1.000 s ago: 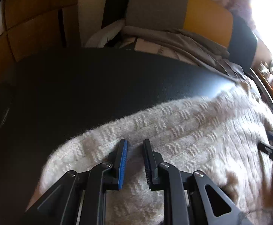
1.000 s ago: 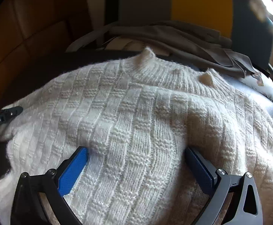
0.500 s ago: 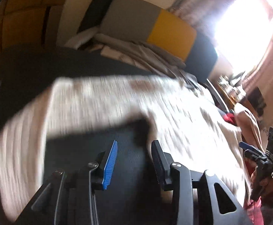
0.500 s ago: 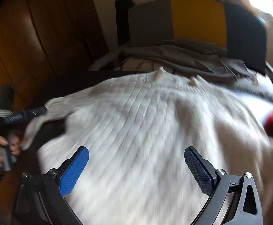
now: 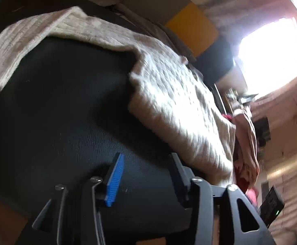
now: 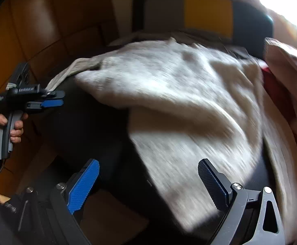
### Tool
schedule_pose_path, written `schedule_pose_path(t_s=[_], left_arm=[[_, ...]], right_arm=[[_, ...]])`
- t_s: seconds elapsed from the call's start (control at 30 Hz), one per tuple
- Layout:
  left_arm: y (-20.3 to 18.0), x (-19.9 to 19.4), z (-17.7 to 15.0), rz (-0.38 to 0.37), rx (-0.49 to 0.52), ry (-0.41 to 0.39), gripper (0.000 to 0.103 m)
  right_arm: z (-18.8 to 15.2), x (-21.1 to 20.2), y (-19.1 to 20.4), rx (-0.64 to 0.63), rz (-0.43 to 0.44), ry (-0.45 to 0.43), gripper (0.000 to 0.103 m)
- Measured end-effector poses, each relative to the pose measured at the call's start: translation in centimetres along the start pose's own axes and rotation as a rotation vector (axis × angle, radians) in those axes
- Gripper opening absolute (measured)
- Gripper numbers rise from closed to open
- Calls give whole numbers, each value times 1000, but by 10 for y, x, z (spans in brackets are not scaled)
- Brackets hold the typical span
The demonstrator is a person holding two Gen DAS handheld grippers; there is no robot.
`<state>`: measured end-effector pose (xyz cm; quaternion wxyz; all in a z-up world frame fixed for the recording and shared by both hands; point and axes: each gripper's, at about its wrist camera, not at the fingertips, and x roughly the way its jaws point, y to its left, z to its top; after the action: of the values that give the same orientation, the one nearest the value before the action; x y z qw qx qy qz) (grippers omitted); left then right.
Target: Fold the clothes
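Left tongs [image 5: 146, 175] gaping over bare black counter [image 5: 66, 112], sweater [image 5: 179, 106] lying ahead-right. Right tongs [image 6: 148, 185] spreading wide, empty; only right view showing hand [image 6: 3, 130] gripping left handle.

The black leather-like padded surface [image 6: 107, 134] carried a cream knitted sweater [image 6: 179, 94], which lay ahead of the right claw's fingers, its sleeve [image 5: 26, 32] stretched far ahead of the left claw.
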<state>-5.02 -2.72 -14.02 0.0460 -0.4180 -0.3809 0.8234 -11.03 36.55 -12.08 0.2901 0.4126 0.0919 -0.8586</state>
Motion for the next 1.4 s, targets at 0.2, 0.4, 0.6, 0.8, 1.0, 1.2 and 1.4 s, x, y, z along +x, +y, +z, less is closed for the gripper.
schedule_pose_path(t_s=[0.2, 0.4, 0.6, 0.8, 1.0, 1.2, 1.4], left_arm=[[7, 15, 21, -42, -143, -11, 70], [7, 33, 32, -61, -200, -42, 70], [-4, 59, 41, -85, -243, 65, 45], [-43, 54, 62, -177, -139, 57, 12], [-98, 34, 129, -291, -121, 10, 18], [-102, 79, 169, -73, -147, 79, 36], [-43, 74, 138, 15, -156, 76, 42]], right_arm=[[18, 48, 1, -17, -34, 37, 100], [16, 65, 6, -70, -98, 41, 103], [19, 63, -2, -30, -145, 31, 60], [28, 54, -28, 31, -118, 39, 16], [46, 10, -78, 286, 180, -52, 14], [54, 8, -151, 540, 202, -63, 26], [41, 25, -159, 588, 199, -109, 37]])
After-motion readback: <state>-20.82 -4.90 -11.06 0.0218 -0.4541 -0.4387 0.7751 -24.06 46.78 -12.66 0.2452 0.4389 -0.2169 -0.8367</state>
